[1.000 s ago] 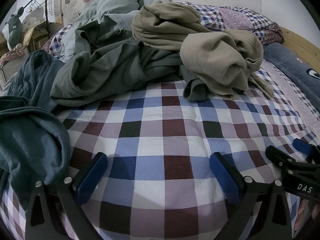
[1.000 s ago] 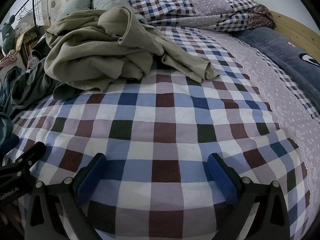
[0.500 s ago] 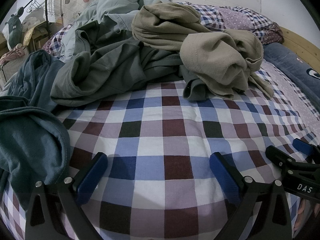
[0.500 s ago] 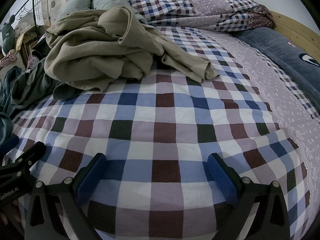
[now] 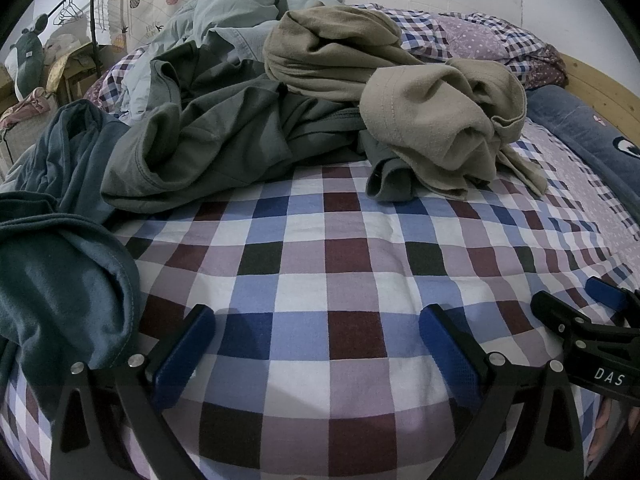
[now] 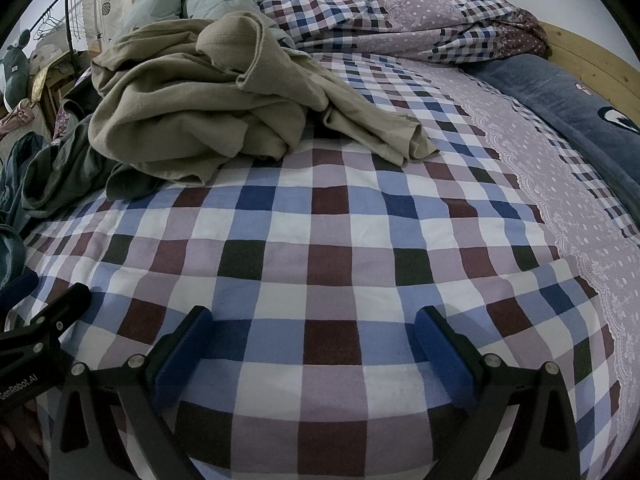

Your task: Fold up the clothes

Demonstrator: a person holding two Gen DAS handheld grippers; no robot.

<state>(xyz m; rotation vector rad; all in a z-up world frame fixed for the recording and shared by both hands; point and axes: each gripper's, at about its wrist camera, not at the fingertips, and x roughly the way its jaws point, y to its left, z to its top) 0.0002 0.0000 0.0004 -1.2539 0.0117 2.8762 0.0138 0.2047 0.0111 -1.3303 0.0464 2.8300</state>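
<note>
Beige garment (image 6: 192, 104) heaped ahead-left of right gripper (image 6: 308, 340), apart across bare checked sheet (image 6: 328, 240); its loose sleeve trails toward that side. Left gripper (image 5: 316, 340) faces grey shirt (image 5: 208, 136) instead. Both grippers spread wide, empty. Right hand likely nearer.

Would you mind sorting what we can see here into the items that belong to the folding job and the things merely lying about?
For the job:
- beige garment
- grey-green garment
- teal garment
- left gripper, open
- right gripper, open

Lying about:
- checked bedsheet
- bunched quilt
- blue pillow
- clothes rack
</note>
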